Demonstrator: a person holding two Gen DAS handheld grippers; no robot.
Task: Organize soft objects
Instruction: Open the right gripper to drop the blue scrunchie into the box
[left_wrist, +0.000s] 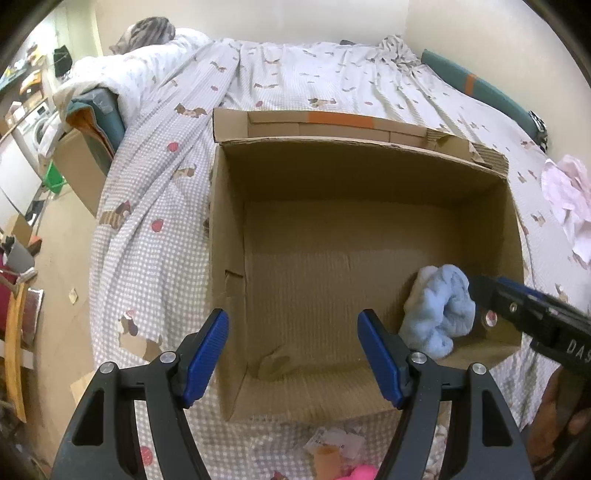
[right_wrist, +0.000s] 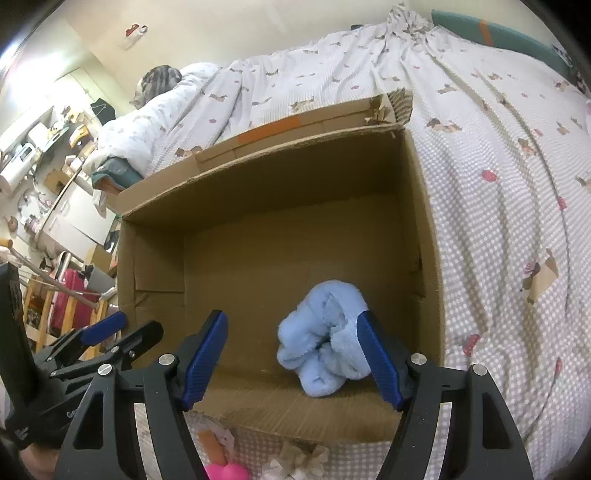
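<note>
An open cardboard box (left_wrist: 351, 147) stands on the bed. A fluffy light-blue cloth (left_wrist: 439, 310) lies bunched on its floor in the near right corner, the only thing inside. My left gripper (left_wrist: 292, 317) hangs open over the box's near left part, nothing between its fingers. My right gripper (right_wrist: 291, 317) is open above the blue cloth (right_wrist: 325, 332); its right finger (right_wrist: 376, 354) overlaps the cloth in the picture, but the pads do not press on it. In the left wrist view the right gripper (left_wrist: 491, 295) reaches in from the right beside the cloth. The left gripper (right_wrist: 110, 325) shows at the left of the right wrist view.
The bed wears a checked cover (left_wrist: 155, 229) printed with dogs. A pale pink garment (left_wrist: 569, 192) lies right of the box. In front of the box lie a bright pink soft thing (right_wrist: 225, 472), an orange item (left_wrist: 327, 458) and crumpled white material (right_wrist: 295, 459). Cluttered floor and furniture (left_wrist: 22, 258) lie to the left.
</note>
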